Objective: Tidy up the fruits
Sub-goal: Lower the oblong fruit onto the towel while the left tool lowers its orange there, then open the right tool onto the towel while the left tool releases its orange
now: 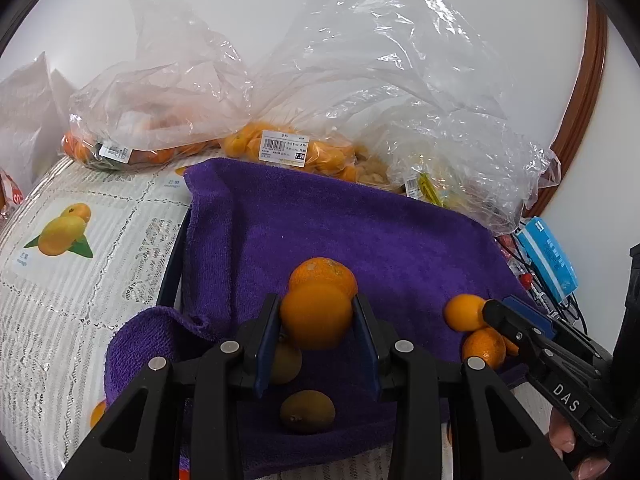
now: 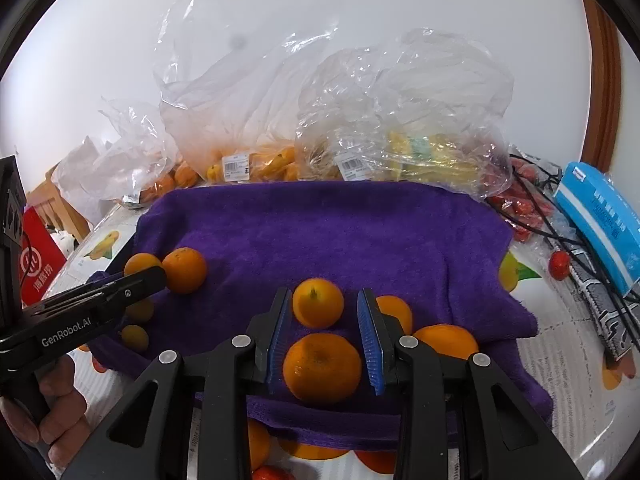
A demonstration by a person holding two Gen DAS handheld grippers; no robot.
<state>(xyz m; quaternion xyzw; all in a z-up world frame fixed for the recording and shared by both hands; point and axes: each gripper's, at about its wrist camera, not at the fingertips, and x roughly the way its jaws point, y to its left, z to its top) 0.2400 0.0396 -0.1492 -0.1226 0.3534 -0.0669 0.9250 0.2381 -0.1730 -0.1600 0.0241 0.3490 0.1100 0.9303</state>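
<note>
A purple towel point(image 1: 320, 220) point(image 2: 320, 232) covers the table's middle. My left gripper point(image 1: 316, 298) is shut on an orange point(image 1: 316, 320), held just above the towel. A speckled orange point(image 1: 325, 270) lies right behind it, and two brown kiwis point(image 1: 307, 411) lie under the jaws. From the right wrist view the left gripper point(image 2: 154, 276) sits at the towel's left edge, beside the speckled orange point(image 2: 185, 270). My right gripper point(image 2: 324, 292) is closed around a large orange point(image 2: 322, 368), and a smaller orange point(image 2: 318, 303) lies at its tips. The right gripper point(image 1: 490, 310) is over the towel's right corner.
Clear plastic bags point(image 1: 288, 148) point(image 2: 256, 168) of oranges and yellow fruit line the wall behind the towel. A blue box point(image 2: 600, 216), black cables and small red fruits point(image 2: 559, 264) crowd the right side. A red bag point(image 2: 38, 264) stands at the left. More oranges point(image 2: 446, 340) lie beside the right jaw.
</note>
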